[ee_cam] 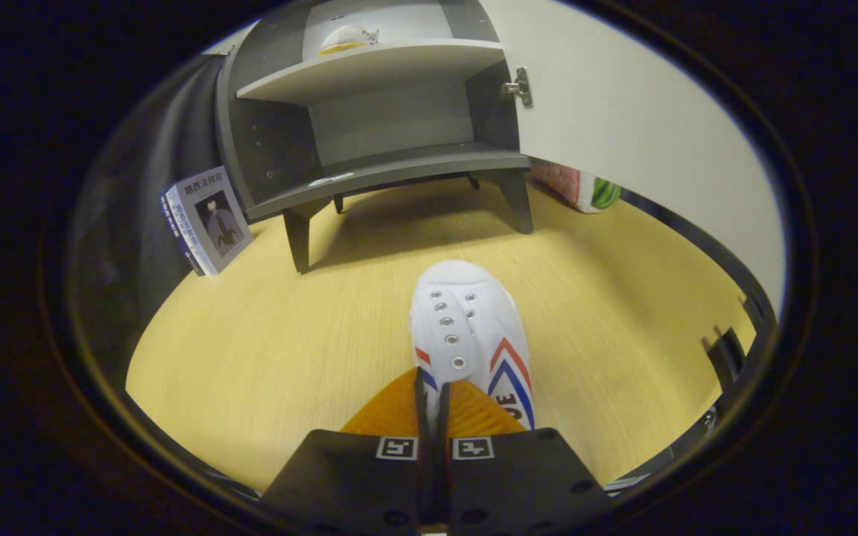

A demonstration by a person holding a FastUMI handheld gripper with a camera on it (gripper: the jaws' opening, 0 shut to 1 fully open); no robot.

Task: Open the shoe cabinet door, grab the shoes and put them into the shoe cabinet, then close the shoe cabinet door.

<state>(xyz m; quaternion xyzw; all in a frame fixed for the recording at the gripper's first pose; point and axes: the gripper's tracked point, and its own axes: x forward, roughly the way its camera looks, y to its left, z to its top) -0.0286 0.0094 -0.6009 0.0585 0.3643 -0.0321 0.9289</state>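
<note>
The gripper (433, 402) points toward twelve o'clock, level with the floor plane ahead. Its two fingers (392, 409) lie nearly closed, with only a thin slit between them, pinching the edge of the shoe (470, 335); the grip looks firm, though the contact itself is partly hidden.

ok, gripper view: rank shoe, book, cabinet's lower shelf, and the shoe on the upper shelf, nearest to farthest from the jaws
1. Shoe: pinched in the gripper, jaws closed on its edge.
2. Book: ahead left, leaning by the cabinet.
3. Lower shelf: straight ahead; close to the book, hard to call.
4. Second shoe: upper shelf, farthest.
</note>
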